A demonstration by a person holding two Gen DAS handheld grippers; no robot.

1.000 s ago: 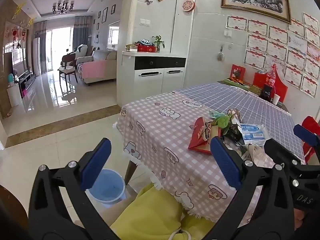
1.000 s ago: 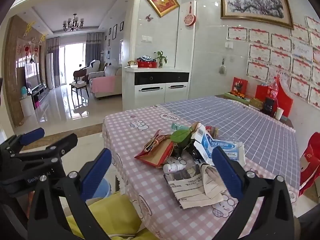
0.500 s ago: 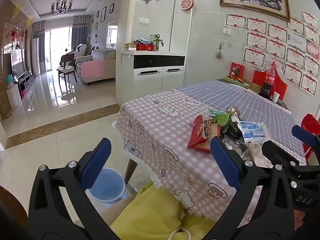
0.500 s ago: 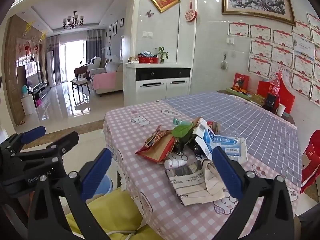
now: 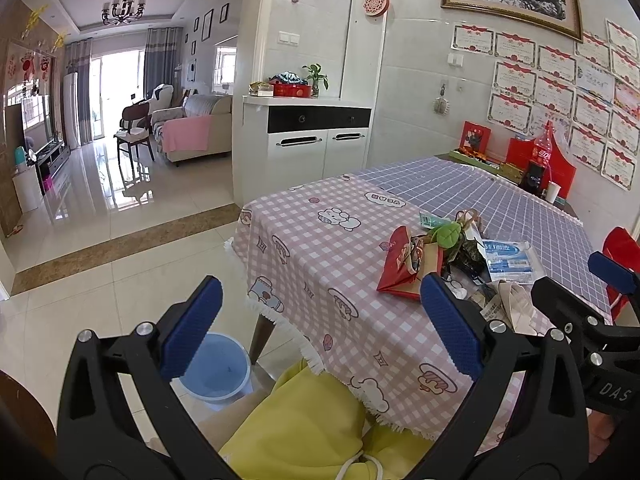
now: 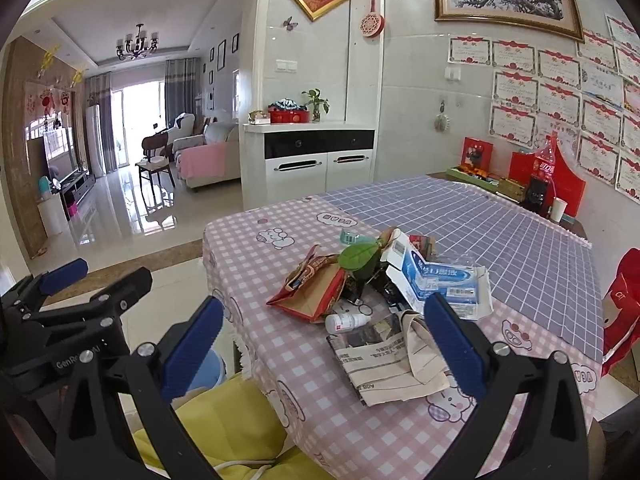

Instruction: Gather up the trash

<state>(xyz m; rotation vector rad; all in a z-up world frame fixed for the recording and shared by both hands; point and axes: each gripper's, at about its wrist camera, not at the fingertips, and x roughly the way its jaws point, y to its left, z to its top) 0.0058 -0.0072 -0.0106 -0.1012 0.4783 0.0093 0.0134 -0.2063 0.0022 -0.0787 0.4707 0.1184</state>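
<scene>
Both grippers, left gripper (image 5: 320,332) and right gripper (image 6: 324,344), hang spread and empty; trash pile (image 6: 380,292) lies at twelve o'clock, blue bin (image 5: 216,368) at seven. Best: lift the folded newspaper (image 6: 392,356) by its edge.

Readable text, short list:

- "DAS", white letters on the black body of the right gripper (image 5: 612,280), seen at 4 o'clock in the left wrist view.
- "GenRo…", partly cut off, white letters on the black body of the left gripper (image 6: 64,272), at 8 o'clock in the right wrist view.
- "CAT" or similar, on the red bag (image 6: 622,296) at 3 o'clock; not sure.
- Newspaper (image 6: 376,356), blue-white packet (image 6: 440,280), wall certificates (image 6: 556,72): print visible, too small to read.
</scene>
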